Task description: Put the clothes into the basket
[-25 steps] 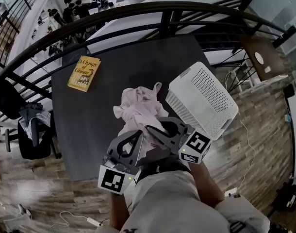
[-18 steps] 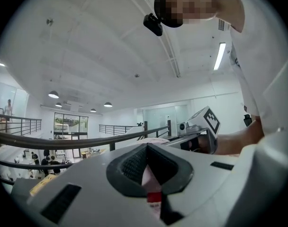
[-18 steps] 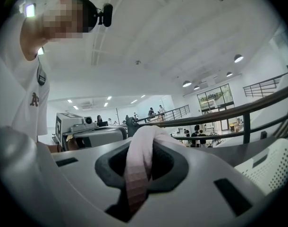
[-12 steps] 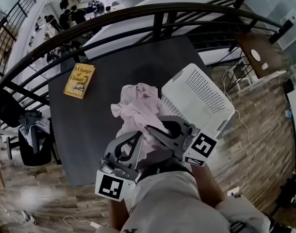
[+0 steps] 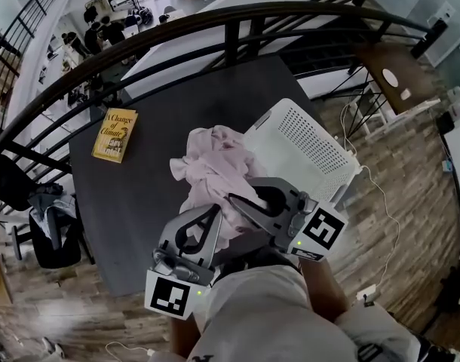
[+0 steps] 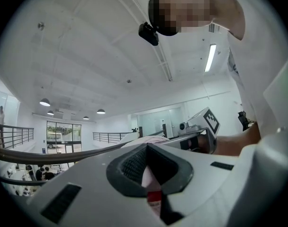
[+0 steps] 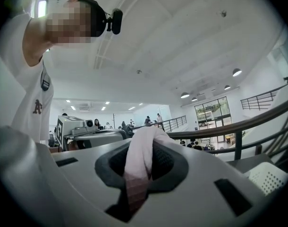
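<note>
Pink garment (image 5: pixel 215 168), one piece, is sitting bunched over the dark table (image 5: pixel 124 202), just beside the one white basket (image 5: pixel 309 145), not inside it. Two grippers are both gripping its near end: left gripper (image 5: pixel 213 216) is pinching a thin fold, jaws nearly together; right gripper (image 5: pixel 236 200) is clamping a thicker fold, jaws slightly apart. One yellow book (image 5: pixel 115 134) is lying well apart, far left.

The pale grey moulded left gripper (image 5: pixel 213 216) and right gripper (image 5: pixel 236 200) have dark ribbed fingers (image 7: pixel 164 163) and white cubes with black square markers. The person wears a white short-sleeved T-shirt (image 5: pixel 264 315) and a small black head camera (image 7: pixel 116 21).
</note>
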The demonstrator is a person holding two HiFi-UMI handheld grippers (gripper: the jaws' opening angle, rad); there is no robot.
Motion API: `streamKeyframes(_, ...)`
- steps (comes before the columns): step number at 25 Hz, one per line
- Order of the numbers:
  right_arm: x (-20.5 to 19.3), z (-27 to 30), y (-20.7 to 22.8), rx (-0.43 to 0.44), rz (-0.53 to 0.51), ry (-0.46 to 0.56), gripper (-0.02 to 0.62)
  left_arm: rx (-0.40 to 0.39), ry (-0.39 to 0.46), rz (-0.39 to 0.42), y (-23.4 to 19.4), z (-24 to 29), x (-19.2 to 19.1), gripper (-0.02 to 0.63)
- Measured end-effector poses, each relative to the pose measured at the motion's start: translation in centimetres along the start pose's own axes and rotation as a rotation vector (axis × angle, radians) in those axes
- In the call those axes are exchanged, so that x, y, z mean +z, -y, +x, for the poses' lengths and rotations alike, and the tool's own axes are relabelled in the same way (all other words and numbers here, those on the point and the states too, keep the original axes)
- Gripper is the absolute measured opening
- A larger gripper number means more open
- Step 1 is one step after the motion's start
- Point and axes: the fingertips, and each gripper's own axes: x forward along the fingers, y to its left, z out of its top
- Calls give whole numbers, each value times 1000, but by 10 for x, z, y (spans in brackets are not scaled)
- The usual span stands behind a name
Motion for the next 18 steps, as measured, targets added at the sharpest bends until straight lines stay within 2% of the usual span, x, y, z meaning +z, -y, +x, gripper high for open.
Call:
streamKeyframes(9,22,-21,17,-32,-11,43,61,-42,30,45,12,23,21,3)
streamKeyframes(15,48,-73,65,-56,-3,71,61,-69,34,61,43,86,47,4)
streamKeyframes(18,50,-72,62,-76,-9,79,61,-90,45,68,42,83,48,3)
